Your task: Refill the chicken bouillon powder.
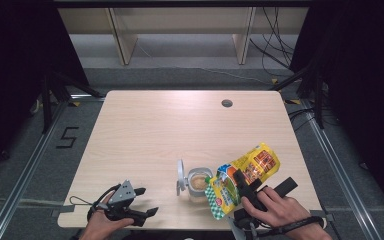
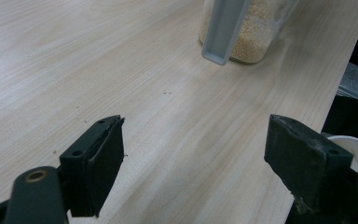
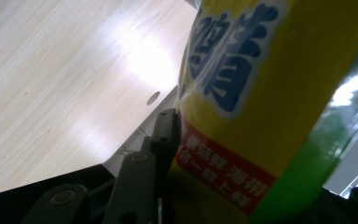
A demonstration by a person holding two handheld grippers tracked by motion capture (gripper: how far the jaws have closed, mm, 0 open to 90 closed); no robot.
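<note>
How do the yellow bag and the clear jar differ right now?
The yellow bag is held up in the right claw and tilted over the clear jar; the jar stands upright on the table. The bag is opaque and printed; the jar shows pale grains inside. The bag is soft, the jar rigid with its lid swung open. Both sit near the table's front edge.

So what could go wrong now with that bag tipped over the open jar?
The right claw pinches the yellow bag by one side, so it may slip or swing.

The bag's low end hangs at the rim of the small jar, so grains could spill onto the table.

The left claw stands open, away from the jar, so a nudge could tip it.
</note>
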